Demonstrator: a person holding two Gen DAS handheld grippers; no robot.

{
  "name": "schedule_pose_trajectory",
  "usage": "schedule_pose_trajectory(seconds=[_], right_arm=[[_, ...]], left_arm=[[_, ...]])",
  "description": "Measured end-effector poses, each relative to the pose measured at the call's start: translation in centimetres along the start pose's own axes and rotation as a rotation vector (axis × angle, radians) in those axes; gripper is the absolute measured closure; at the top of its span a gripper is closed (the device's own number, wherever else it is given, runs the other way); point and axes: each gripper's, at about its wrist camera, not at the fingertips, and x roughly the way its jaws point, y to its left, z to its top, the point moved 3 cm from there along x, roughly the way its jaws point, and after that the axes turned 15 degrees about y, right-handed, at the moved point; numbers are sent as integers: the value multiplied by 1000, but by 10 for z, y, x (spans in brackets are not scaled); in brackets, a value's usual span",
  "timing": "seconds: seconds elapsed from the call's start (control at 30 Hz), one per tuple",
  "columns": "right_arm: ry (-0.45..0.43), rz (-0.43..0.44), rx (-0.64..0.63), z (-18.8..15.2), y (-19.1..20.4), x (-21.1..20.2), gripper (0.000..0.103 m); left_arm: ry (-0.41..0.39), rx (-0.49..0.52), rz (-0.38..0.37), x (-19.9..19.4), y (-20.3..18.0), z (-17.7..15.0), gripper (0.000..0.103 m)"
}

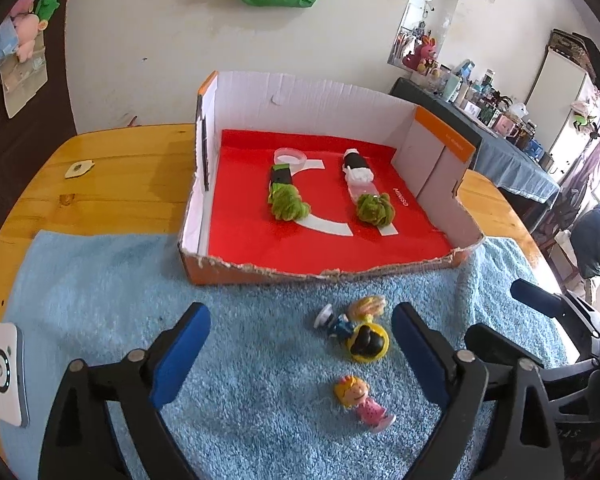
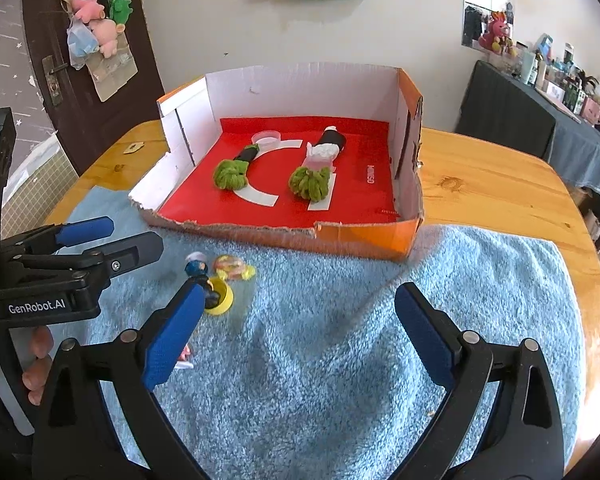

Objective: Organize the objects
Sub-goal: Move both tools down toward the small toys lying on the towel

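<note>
The job looks partly done, by my reading. Inside the cardboard box, which sits toward the far edge of the wooden table with its torn front wall touching the blue towel, two green-tufted toys already lie side by side on the red floor: the left tufted toy and the right tufted toy, both with their green ends toward the torn wall. A clear ring lies just behind the left one.

What seems left is out on the towel, near the box's front wall. I count three small toys there: a black-haired figure on a yellow base, a round striped piece just beside it on the box side, and a blonde figure in pink closer to the near edge. So two toys in the box, three on the towel, one ring.

The left gripper hovers over the towel with its blue pads spread wide, the black-haired figure and the blonde figure lying loose between them, nothing pinched. The right gripper is likewise spread wide over bare towel, holding nothing.

A white device rests at the towel's left edge and a small tag on bare wood near the far-left edge.
</note>
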Motion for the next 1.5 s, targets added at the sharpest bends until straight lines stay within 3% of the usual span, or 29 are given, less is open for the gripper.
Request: schedule_pose_trajectory(seconds=[0.43, 1.0, 1.23, 1.5], right_arm=[[28, -1, 9, -26, -1, 8, 5], [65, -3, 22, -32, -7, 22, 5], [72, 10, 12, -31, -4, 26, 5], [92, 64, -49, -31, 27, 36, 5]], left_arm=[[44, -4, 2, 16, -3, -21, 6], [90, 18, 34, 44, -11, -15, 6], [81, -59, 64, 37, 26, -19, 5], [77, -127, 89, 31, 60, -26, 5]])
